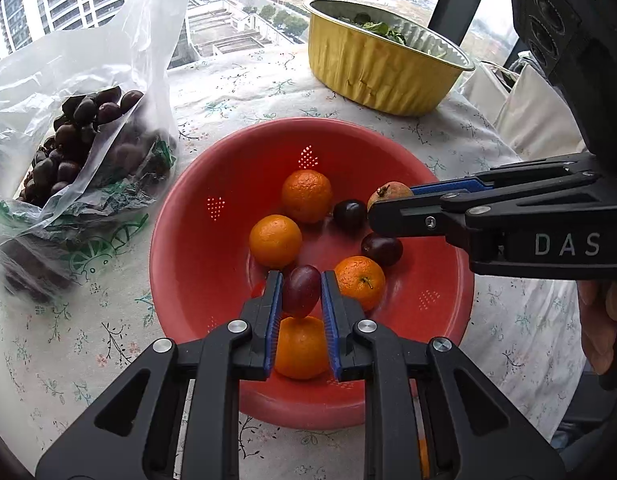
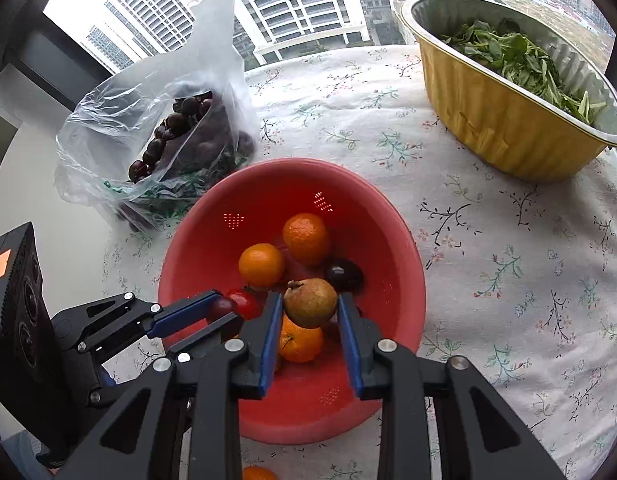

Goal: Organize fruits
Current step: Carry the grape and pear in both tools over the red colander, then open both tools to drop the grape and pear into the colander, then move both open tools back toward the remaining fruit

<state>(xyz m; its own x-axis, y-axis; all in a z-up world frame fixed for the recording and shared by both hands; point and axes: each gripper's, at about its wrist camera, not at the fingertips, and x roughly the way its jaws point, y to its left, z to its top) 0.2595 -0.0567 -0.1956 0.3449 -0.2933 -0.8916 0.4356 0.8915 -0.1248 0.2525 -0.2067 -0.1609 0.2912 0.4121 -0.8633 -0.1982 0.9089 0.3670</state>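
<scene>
Above the red bowl, both tongs carry fruit: the left tongs pinch a dark plum, the right tongs a small brown pear. Best to lower each near the bowl floor before letting go, clear of the oranges. Only the right view shows a red tomato at 9 o'clock of the pear; the left view shows more plums in the bag.

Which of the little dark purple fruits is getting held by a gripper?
The reddish-purple grape pinched in the left gripper, above the red bowl. The two darker ones lie loose inside.
</scene>
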